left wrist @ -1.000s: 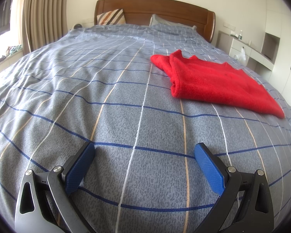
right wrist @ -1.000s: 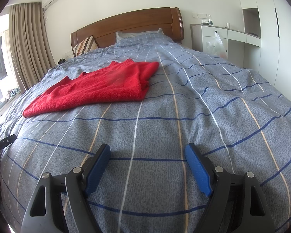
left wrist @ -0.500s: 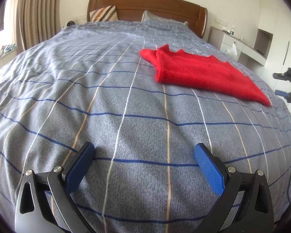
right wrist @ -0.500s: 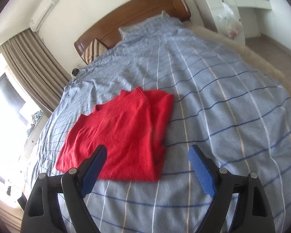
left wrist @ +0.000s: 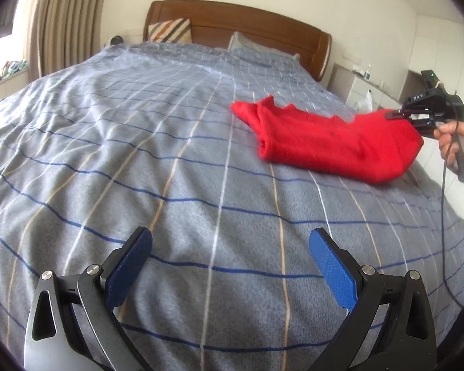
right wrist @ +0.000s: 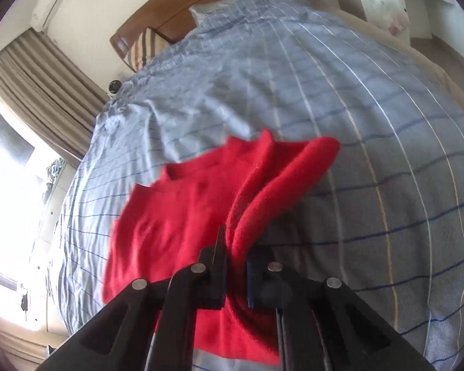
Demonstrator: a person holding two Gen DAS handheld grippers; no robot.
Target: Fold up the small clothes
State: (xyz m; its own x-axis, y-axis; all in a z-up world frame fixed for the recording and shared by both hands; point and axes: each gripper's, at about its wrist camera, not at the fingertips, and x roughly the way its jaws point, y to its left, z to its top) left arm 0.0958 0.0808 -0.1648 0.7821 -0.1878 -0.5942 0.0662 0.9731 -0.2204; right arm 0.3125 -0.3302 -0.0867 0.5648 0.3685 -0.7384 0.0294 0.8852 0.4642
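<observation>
Left gripper (left wrist: 230, 266): black arms, blue textured pads, silver screws. Right gripper (left wrist: 389, 114): black, trailing cable, bare-skinned hand (left wrist: 456, 139).

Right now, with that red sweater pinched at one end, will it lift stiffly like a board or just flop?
Probably flop: the red sweater already sags and bunches where the right tool pinches it. It looks like soft, fuzzy knit, so it should grip rather than slip. The far end still lies on the bed, so it would likely drag.

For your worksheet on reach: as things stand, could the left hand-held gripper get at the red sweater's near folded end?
Probably yes. The left hand-held gripper is open over bare bedspread, nothing lying between it and the red sweater, though it stands well short.
</observation>
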